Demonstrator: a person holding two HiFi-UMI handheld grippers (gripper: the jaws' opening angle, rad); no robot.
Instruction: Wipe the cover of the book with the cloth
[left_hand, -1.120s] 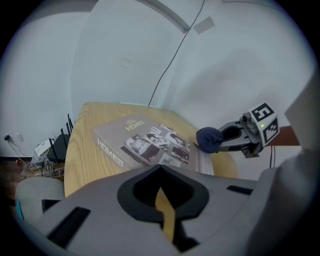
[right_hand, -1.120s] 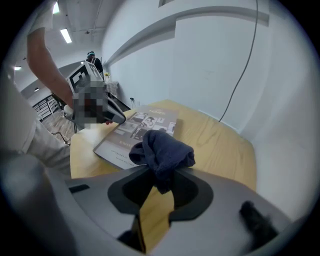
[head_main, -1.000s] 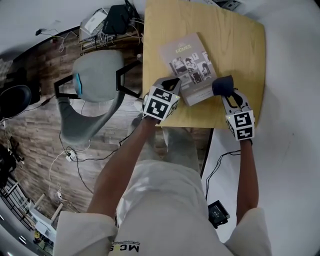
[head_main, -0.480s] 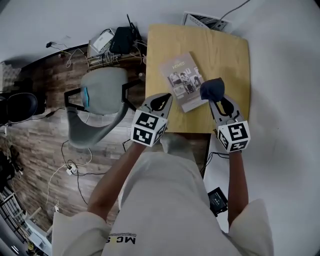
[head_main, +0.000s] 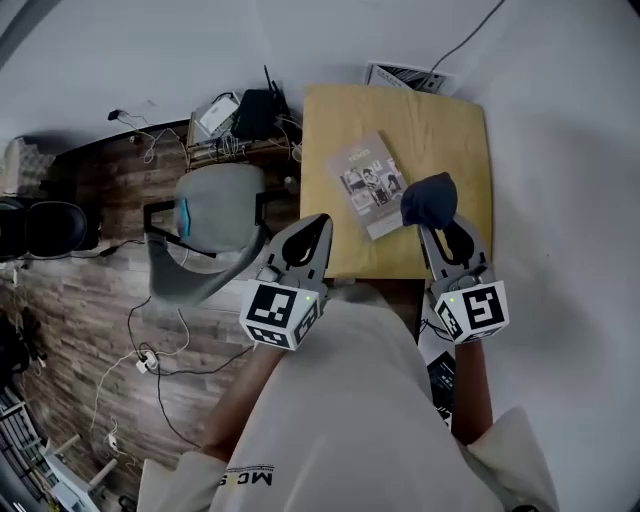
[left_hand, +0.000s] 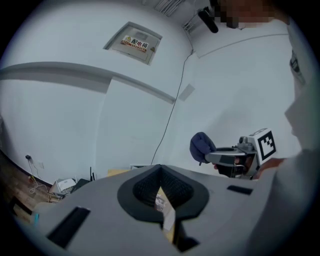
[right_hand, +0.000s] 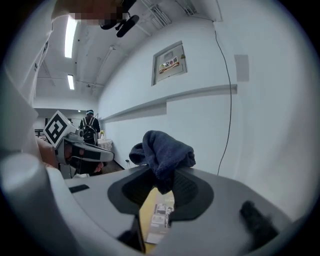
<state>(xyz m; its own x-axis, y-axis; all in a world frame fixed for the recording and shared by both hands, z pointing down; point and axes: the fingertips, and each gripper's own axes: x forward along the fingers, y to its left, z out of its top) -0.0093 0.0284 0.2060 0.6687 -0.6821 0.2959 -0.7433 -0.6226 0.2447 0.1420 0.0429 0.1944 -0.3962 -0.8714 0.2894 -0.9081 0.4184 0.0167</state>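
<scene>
so the right gripper (head_main: 432, 222) is clamped on a bunched-up dark blue cloth (head_main: 428, 198), held up in the air over the near right part of the wooden table (head_main: 440, 130); the book (head_main: 367, 185) lies flat on that table, cover up, just left of the cloth; the left gripper (head_main: 318, 226) has its jaws pressed together on nothing, hanging by the table's near-left edge, close to a grey chair (head_main: 215, 215)

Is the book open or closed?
Closed. The book lies flat on the table, with only its picture cover showing.
</scene>
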